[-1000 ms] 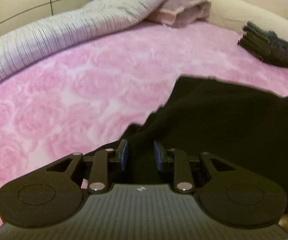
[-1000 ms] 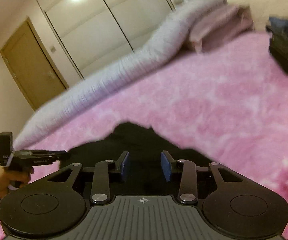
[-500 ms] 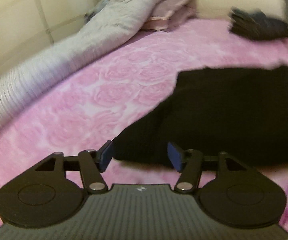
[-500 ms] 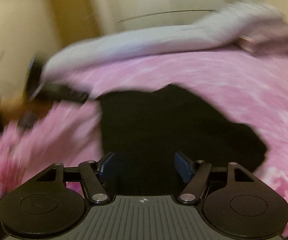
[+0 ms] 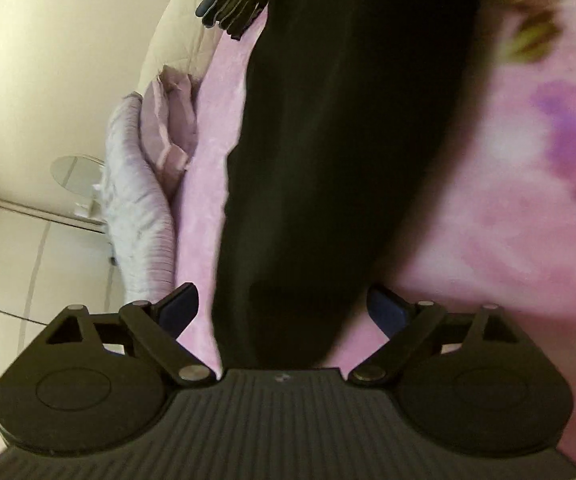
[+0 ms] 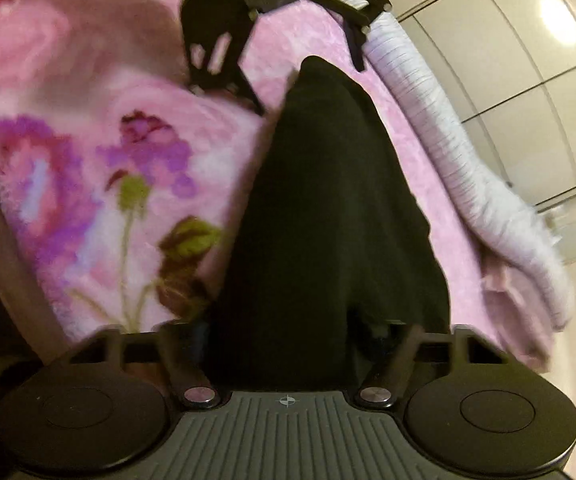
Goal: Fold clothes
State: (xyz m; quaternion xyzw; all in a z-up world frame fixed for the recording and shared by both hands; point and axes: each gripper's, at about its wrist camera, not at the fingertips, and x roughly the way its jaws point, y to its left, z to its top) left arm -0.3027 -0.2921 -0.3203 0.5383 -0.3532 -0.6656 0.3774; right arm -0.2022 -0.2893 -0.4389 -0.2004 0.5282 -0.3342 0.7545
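A black garment lies folded in a long strip on the pink flowered blanket. In the left wrist view, my left gripper is open, its jaws spread wide on either side of one end of the strip. In the right wrist view, my right gripper is open around the other end of the same garment. The left gripper also shows at the far end in the right wrist view. Neither gripper holds the cloth.
A rolled grey quilt and a folded pink pillowcase lie along the blanket's far side. A stack of dark folded clothes sits by the cream headboard. White wardrobe doors stand behind.
Both grippers have opened wider and swung round to opposite ends of the black garment. The garment now lies as a narrower strip running between them.
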